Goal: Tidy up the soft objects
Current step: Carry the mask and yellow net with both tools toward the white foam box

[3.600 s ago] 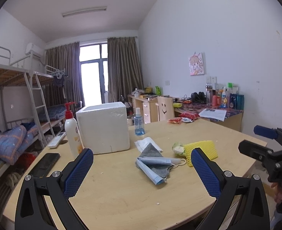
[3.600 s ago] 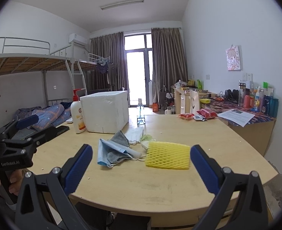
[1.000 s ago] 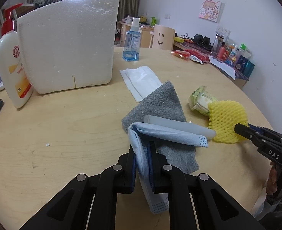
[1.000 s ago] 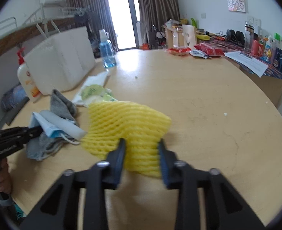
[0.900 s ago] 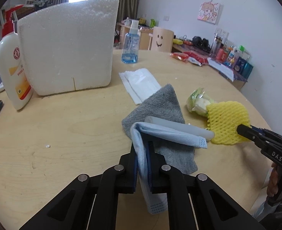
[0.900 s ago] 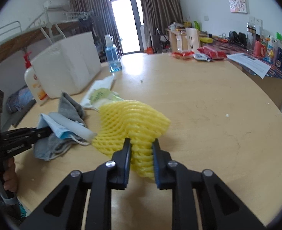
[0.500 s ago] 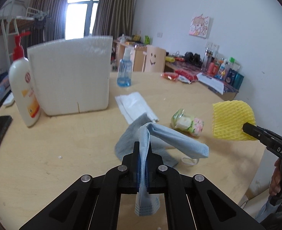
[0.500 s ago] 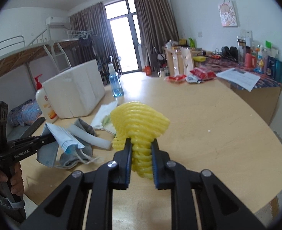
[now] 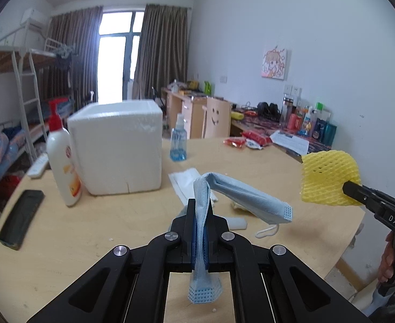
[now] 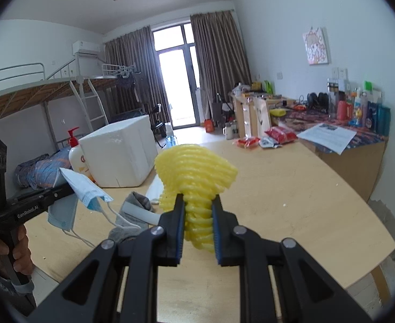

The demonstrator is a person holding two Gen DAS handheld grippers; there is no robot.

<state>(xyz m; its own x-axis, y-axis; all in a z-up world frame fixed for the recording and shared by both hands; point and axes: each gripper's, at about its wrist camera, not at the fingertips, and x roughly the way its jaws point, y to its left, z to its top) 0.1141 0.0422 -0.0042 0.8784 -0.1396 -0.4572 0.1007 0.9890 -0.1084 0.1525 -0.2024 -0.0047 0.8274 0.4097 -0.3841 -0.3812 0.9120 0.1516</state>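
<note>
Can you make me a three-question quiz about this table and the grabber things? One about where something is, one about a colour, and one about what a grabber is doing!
1. Where is the lotion bottle?
A. beside the white foam box
B. on top of the box
C. on the floor

2. What colour is the foam net?
A. red
B. yellow
C. green

3. What is the left gripper doing?
A. open over the table
B. holding the spray bottle
C. shut on the blue face mask

Answers: 1 A, it stands on the table next to the box. 2 B, the net in the right gripper is bright yellow. 3 C, the mask is pinched between its pads and hangs off the table.
</note>
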